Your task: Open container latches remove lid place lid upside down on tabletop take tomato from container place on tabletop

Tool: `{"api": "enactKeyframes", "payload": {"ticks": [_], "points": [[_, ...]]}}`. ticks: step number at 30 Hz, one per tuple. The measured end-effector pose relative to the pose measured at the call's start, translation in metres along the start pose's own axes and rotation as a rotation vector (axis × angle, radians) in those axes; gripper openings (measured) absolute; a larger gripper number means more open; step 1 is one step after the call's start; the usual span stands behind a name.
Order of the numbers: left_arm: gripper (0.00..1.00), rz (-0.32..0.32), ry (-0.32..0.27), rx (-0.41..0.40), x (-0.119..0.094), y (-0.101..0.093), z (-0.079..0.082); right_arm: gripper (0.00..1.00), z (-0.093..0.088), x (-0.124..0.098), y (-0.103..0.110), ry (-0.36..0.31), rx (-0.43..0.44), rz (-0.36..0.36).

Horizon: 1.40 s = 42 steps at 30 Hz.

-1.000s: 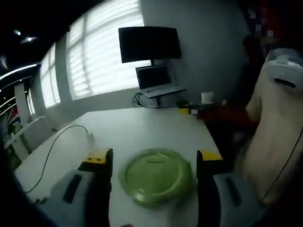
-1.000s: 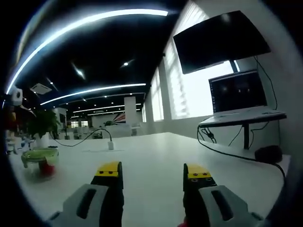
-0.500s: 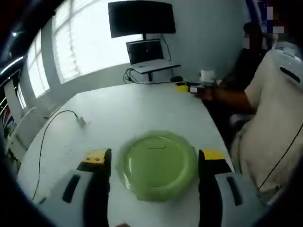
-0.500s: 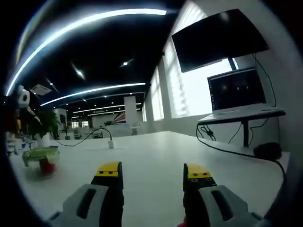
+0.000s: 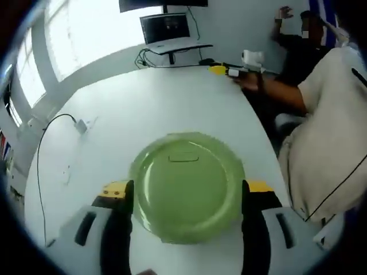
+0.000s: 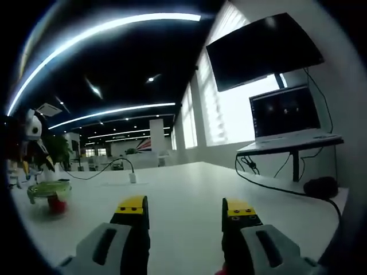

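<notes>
Left gripper view, left to right: a white charger w/ its cable (image 5: pixel 79 126) lies on the white tabletop (image 5: pixel 143 103), well apart from the work. Centre, the green round lid (image 5: pixel 184 186) sits between the jaws of our left gripper (image 5: pixel 186 195). Jaws stand wide, flanking the rim on both sides. We can't tell if they press the rim, or whether the lid is resting on the top or held just above it. A seated person's sleeve (image 5: pixel 327 114) fills the right side. Farther back another person's arm reaches over the table edge.

Right gripper view: far left, the open container (image 6: pixel 49 192), clear w/ a green rim, has the red tomato (image 6: pixel 55 204) showing through its wall. A second charger plug (image 6: pixel 132 178) lies mid-table. Our right gripper (image 6: pixel 186 212) points along bare tabletop, jaws apart, nothing between them, well apart from the container. Laptop (image 6: pixel 287 112) on a stand at right, monitor above.

Handling, as we judge it: the lid looks like thin, light, stiffish plastic, probably slick, so take it by the rim on opposite edges, not the flat face. The tomato is prob. soft and smooth-skinned & will roll. Grip across its widest part w/ light pressure, approaching from above past the container rim.
</notes>
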<state>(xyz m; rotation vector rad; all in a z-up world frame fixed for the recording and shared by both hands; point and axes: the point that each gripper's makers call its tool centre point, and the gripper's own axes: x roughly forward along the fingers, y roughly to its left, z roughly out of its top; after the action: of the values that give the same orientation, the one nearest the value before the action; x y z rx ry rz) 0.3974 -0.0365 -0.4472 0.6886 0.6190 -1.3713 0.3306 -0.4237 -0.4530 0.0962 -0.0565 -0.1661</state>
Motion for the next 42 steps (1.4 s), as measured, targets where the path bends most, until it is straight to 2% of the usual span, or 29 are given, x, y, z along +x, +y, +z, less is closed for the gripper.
{"api": "enactKeyframes", "payload": {"ticks": [3, 8, 14, 18, 20, 25, 32, 42], "points": [[0.72, -0.005, 0.027, 0.003, 0.002, -0.002, 0.001, 0.45, 0.001, 0.001, -0.002, -0.005, 0.004, -0.002], [0.71, -0.030, 0.101, 0.016, 0.009, 0.002, -0.010, 0.45, 0.001, 0.002, -0.005, -0.009, 0.008, -0.003], [0.71, -0.034, 0.120, 0.012, 0.018, -0.002, -0.005, 0.45, 0.007, 0.001, -0.007, -0.020, 0.011, -0.002], [0.71, -0.054, 0.191, 0.007, 0.022, -0.004, -0.014, 0.45, 0.009, 0.000, -0.011, -0.029, 0.017, -0.010], [0.70, -0.053, 0.176, -0.007, 0.024, -0.003, -0.010, 0.45, 0.009, 0.000, -0.012, -0.030, 0.018, -0.011], [0.65, -0.053, 0.211, -0.026, 0.029, -0.001, -0.014, 0.45, 0.007, -0.001, -0.014, -0.027, 0.019, -0.016], [0.69, -0.052, 0.237, -0.038, 0.030, -0.001, -0.013, 0.45, 0.009, 0.000, -0.014, -0.031, 0.024, -0.014], [0.68, -0.055, 0.255, -0.044, 0.029, -0.003, -0.017, 0.44, 0.007, -0.001, -0.007, -0.029, 0.036, -0.003]]}}
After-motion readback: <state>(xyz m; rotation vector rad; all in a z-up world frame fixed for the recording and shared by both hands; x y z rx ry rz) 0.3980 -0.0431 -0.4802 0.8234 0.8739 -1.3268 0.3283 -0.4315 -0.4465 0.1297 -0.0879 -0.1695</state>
